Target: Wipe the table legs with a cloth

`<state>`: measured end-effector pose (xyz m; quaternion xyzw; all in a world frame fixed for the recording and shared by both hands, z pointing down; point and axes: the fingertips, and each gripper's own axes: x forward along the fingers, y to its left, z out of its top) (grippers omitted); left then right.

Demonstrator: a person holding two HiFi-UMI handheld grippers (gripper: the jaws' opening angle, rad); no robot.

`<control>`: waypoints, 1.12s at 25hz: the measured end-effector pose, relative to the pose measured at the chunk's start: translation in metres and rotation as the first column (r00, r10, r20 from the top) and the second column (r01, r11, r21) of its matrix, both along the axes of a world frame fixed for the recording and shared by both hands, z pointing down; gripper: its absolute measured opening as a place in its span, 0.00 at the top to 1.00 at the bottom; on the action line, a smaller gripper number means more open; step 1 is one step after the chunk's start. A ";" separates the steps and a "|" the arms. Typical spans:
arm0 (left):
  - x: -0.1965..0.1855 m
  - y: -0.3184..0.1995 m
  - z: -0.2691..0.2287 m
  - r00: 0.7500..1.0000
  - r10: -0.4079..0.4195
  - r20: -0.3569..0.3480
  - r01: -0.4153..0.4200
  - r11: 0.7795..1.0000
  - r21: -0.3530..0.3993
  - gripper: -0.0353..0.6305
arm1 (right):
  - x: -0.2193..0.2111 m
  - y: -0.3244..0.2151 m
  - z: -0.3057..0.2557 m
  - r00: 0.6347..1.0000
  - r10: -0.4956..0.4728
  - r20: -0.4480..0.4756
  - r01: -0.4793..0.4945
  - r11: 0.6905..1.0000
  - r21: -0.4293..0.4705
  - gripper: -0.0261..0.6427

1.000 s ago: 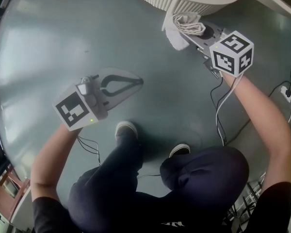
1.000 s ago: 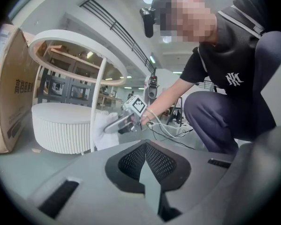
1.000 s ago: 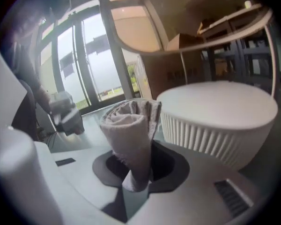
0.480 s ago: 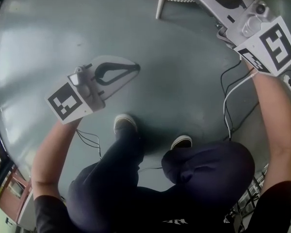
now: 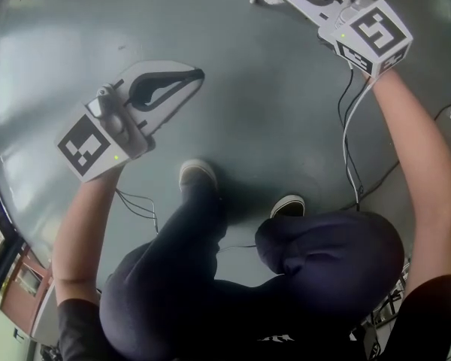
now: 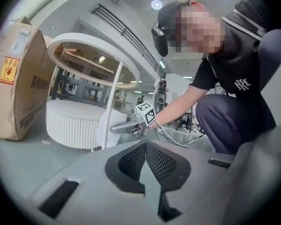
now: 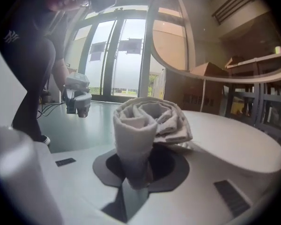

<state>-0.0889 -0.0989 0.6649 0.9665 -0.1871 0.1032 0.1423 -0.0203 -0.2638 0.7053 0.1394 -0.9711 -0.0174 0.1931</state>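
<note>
The right gripper [image 7: 138, 172] is seen with its jaws clamped on a rolled cloth [image 7: 147, 121], which is pinched at its lower end and stands up between them. The cloth is off-white and thick, wound into loose coils that spread out to one side above the jaws. In the left gripper view it is held low beside the thin white table leg [image 6: 111, 104], just in front of a low ribbed white drum [image 6: 70, 125]. Whether the cloth touches the leg cannot be told. The left gripper [image 6: 145, 146] is shut, its jaws brought together with nothing between them. It is held over the grey floor [image 5: 270, 126], well apart from the table.
</note>
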 end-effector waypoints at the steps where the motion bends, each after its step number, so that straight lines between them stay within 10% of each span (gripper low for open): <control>1: -0.001 0.000 0.002 1.000 -0.008 -0.003 0.008 1.000 -0.002 0.94 | 0.000 0.001 0.013 1.000 0.002 -0.021 -0.002 1.000 -0.017 0.85; 17: 0.001 -0.001 -0.002 1.000 -0.018 -0.007 0.018 1.000 -0.001 0.94 | 0.011 0.000 0.121 0.975 0.008 -0.222 -0.078 0.948 -0.307 0.85; 23: -0.001 -0.002 -0.003 0.999 -0.029 -0.019 0.029 1.000 -0.003 0.94 | 0.008 -0.036 0.069 0.954 0.063 -0.294 -0.052 0.998 0.042 0.85; 28: 0.000 0.000 0.001 0.999 -0.027 -0.032 0.027 0.999 -0.018 0.94 | -0.007 -0.053 0.107 0.904 0.095 -0.416 -0.085 0.995 0.041 0.85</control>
